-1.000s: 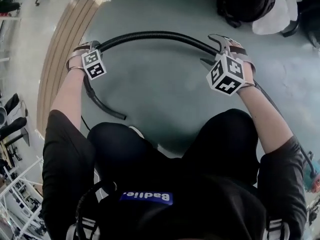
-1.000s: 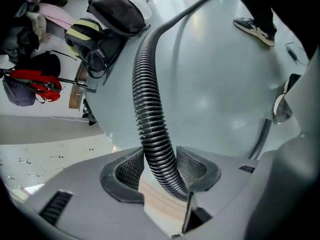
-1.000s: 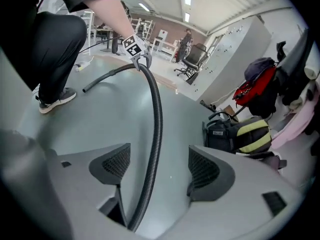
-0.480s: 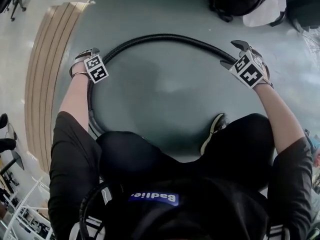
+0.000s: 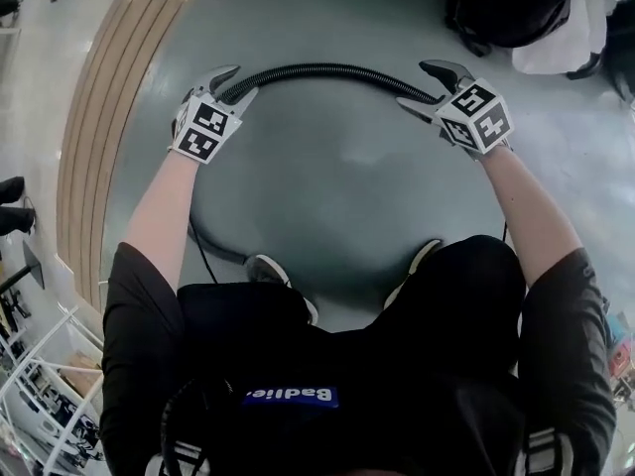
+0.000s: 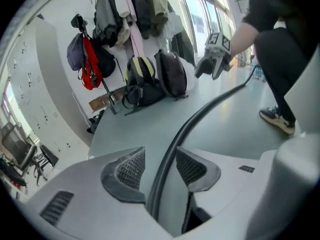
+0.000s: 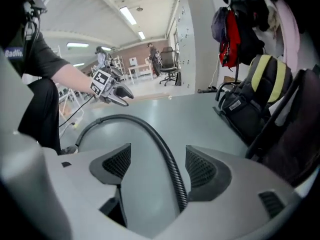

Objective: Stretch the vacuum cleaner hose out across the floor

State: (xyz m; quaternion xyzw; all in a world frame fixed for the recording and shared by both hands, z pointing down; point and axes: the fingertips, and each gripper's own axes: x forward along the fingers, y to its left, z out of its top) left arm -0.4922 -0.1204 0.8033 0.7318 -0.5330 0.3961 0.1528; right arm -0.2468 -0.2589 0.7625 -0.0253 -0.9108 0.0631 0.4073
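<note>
Ahead of me, against the wall, a pile of dark backpacks (image 5: pixel 501 8) sits on the floor. In the left gripper view coats (image 6: pixel 150 9) and a red bag (image 6: pixel 90 64) hang above them. A band of light wood flooring (image 5: pixel 99 137) runs along the left edge of the grey-green floor (image 5: pixel 327 186). Office chairs (image 7: pixel 169 59) stand far off in the right gripper view. None of this lies on the open floor between my grippers. My two shoes (image 5: pixel 270 271) are planted close below, and a thin cable (image 5: pixel 201 251) trails near the left one.

The vacuum cleaner hose (image 5: pixel 317 69) arcs across the floor in front of me, from one gripper to the other, bowed away from me in the middle.

The left gripper (image 5: pixel 230 85) has the hose running straight between its jaws. They stand moderately apart: the hose lies against one pad (image 6: pixel 190 169) and there is clear space on the other side, so it is not clamped.

The right gripper (image 5: pixel 422 89) is wider. The hose comes in between its jaws and ends close to one pad (image 7: pixel 202 171), with a broad gap to the other. It is not pinched either.
</note>
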